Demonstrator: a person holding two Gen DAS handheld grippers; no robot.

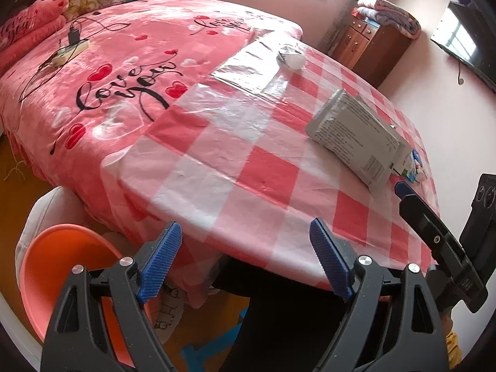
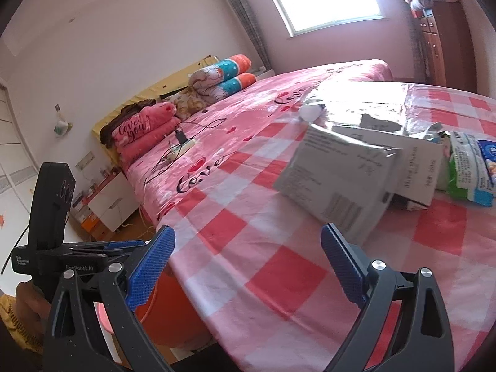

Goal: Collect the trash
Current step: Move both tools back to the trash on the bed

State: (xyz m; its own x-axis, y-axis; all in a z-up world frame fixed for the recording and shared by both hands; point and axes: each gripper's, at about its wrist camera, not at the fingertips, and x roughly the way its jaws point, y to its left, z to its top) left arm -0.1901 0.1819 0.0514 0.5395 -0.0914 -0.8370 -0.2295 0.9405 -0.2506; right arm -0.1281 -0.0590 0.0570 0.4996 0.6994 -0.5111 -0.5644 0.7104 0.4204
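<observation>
Approaching: both grippers hover at the near edge of the checked tablecloth, nothing picked up yet; judged an early reach-in step.
Left gripper: jaws spread wide, empty, blue pads over the near table edge.
Right gripper: jaws spread wide, empty, aimed across the cloth toward the trash at far right.
Grey box: nearest piece of trash, lying tilted on the cloth, just beyond the right gripper's right-hand pad; in the left wrist view at right.
White box: just behind the grey box, touching or overlapped by it.
Green-and-blue packet: far right, beside the white box.
Crumpled white wad: at the far edge of the cloth, well apart from the boxes, on a clear plastic sheet.
Orange bin: on the floor at near left, below the table edge; likely the place for the trash.
Bed: pink, beyond the table, with a charger and cable on it; no part of the job, apparently.
Next move: carrying the right gripper forward so the jaws straddle the grey box's near corner, then closing; box looks light but wide, so gripping an edge rather than the full face seems wiser.
Risk: pushing the box into the pile behind instead of catching it.
</observation>
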